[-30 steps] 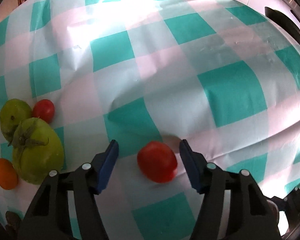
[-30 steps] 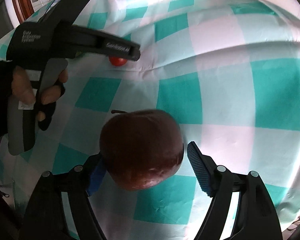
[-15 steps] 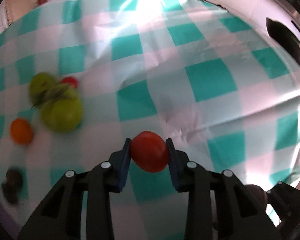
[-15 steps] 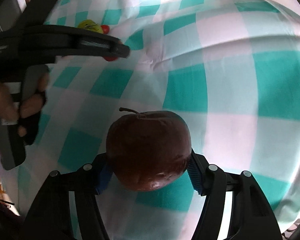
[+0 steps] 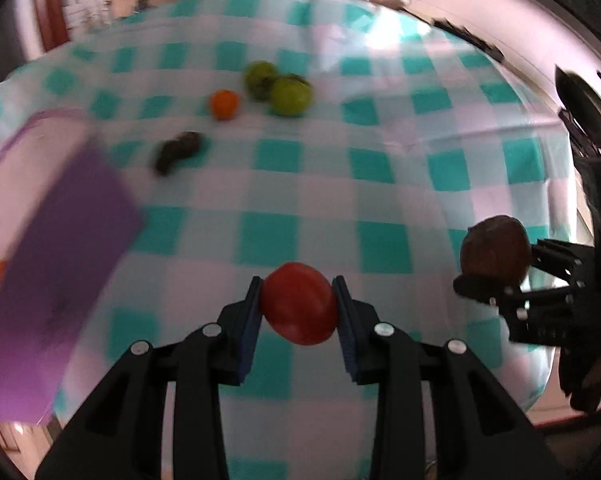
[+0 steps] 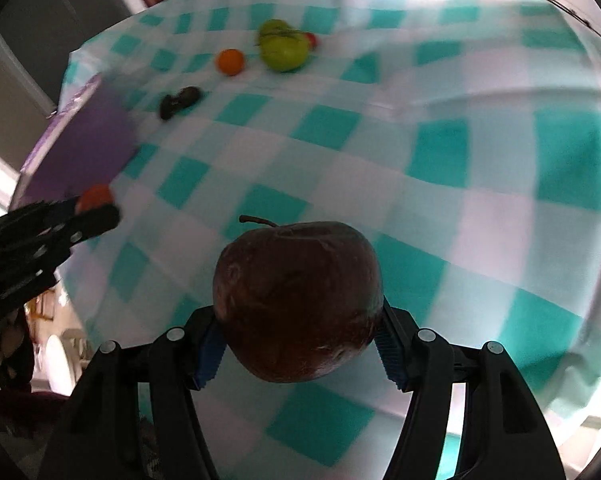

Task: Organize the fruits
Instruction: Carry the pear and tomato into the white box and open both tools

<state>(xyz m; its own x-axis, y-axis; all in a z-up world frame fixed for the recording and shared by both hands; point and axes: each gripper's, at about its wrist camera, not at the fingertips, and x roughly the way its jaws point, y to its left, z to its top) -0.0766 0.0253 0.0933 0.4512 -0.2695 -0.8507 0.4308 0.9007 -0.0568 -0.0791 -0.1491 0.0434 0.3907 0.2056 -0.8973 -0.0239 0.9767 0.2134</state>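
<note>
The table [image 5: 380,184] is covered with a cloth of teal and white squares, and a kitchen shows blurred behind it. 1 second ago your left gripper [image 5: 298,308] stood spread around the small red tomato [image 5: 298,309] on the cloth; now its 2 blue pads pinch this tomato and hold it up in the air. Your right gripper [image 6: 298,336] was loose around the dark red apple with a stem [image 6: 298,306]; now it pinches the apple, also lifted. So both pickings are done, and I judge the carrying is the step now. At the far left lies a purple box [image 5: 60,264]; what is inside is not clear because of blur. Far on the cloth remain 2 green tomatoes [image 5: 290,96], 1 small orange fruit [image 5: 223,104] and 1 dark wrinkled piece [image 5: 178,152].
</note>
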